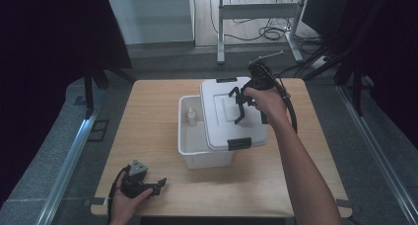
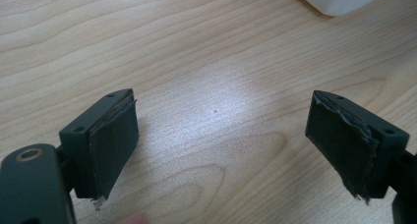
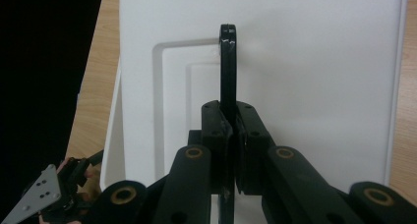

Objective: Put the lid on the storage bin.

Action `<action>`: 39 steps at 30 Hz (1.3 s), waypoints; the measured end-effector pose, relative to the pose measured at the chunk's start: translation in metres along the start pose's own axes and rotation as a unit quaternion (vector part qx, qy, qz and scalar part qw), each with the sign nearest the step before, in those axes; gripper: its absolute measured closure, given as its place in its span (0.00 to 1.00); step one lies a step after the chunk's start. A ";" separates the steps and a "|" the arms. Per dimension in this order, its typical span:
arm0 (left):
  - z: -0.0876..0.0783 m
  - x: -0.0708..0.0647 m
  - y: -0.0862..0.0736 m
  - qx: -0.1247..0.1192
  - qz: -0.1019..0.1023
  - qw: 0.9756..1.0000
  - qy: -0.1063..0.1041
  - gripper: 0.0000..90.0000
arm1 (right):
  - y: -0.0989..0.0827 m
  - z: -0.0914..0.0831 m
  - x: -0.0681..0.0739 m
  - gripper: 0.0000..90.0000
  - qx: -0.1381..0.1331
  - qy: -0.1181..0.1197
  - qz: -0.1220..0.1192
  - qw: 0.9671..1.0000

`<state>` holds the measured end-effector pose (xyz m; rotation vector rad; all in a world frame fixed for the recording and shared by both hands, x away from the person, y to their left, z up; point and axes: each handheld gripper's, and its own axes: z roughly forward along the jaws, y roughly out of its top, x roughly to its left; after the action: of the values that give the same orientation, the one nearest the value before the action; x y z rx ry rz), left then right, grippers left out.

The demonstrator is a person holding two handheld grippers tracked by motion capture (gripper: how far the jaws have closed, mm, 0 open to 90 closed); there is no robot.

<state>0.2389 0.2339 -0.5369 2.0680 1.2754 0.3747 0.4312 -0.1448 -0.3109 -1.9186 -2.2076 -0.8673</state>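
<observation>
Plastic makes up the main things here: a white rectangular lid (image 1: 231,114) with rounded corners, a raised stepped panel in its top and black latches at its near and far ends, lying skewed over a white open-topped bin (image 1: 197,136) at the middle of the pale wood-grain bench (image 1: 153,151). The lid covers the bin's 3 o'clock side and leaves a strip at 9 o'clock open, where a small pale bottle (image 1: 191,117) stands inside; its cap and label are too small to read. The right tool (image 1: 241,102) is pinched tight on the lid's thin black handle (image 3: 227,67), which stands edge-on between the pads in the right gripper view. The left tool (image 1: 158,184) rests at 7 o'clock on the bench, well apart from the bin, its jaws wide with bare wood between the worn, frayed rubber pads (image 2: 115,140). The bin's 3 o'clock wall is hidden under the lid.
</observation>
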 end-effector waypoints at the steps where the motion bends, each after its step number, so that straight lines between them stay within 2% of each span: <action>1: 0.000 0.000 0.000 0.000 0.000 1.000 0.000 0.14 | 0.000 0.001 0.003 0.95 0.001 0.003 0.002 1.000; 11: 0.001 -0.001 0.000 0.001 0.002 1.000 0.000 0.14 | 0.001 0.000 0.015 0.95 0.004 0.011 -0.004 1.000; 21: 0.001 0.000 0.000 0.001 0.002 1.000 -0.001 0.14 | 0.002 0.017 0.031 0.95 0.013 0.016 0.001 1.000; 26: 0.001 -0.001 0.000 0.001 0.002 1.000 -0.001 0.14 | 0.002 0.025 0.040 0.95 0.019 0.008 -0.002 1.000; 35: 0.000 0.000 0.000 0.001 0.002 1.000 -0.001 0.14 | 0.002 0.040 0.054 0.95 0.031 0.023 0.004 0.999; 39: 0.000 0.000 0.000 0.002 0.003 1.000 -0.001 0.14 | 0.002 0.045 0.056 0.95 0.035 0.025 0.006 0.999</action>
<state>0.2392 0.2342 -0.5374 2.0752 1.2701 0.3728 0.4350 -0.0742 -0.3240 -1.8560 -2.1670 -0.8166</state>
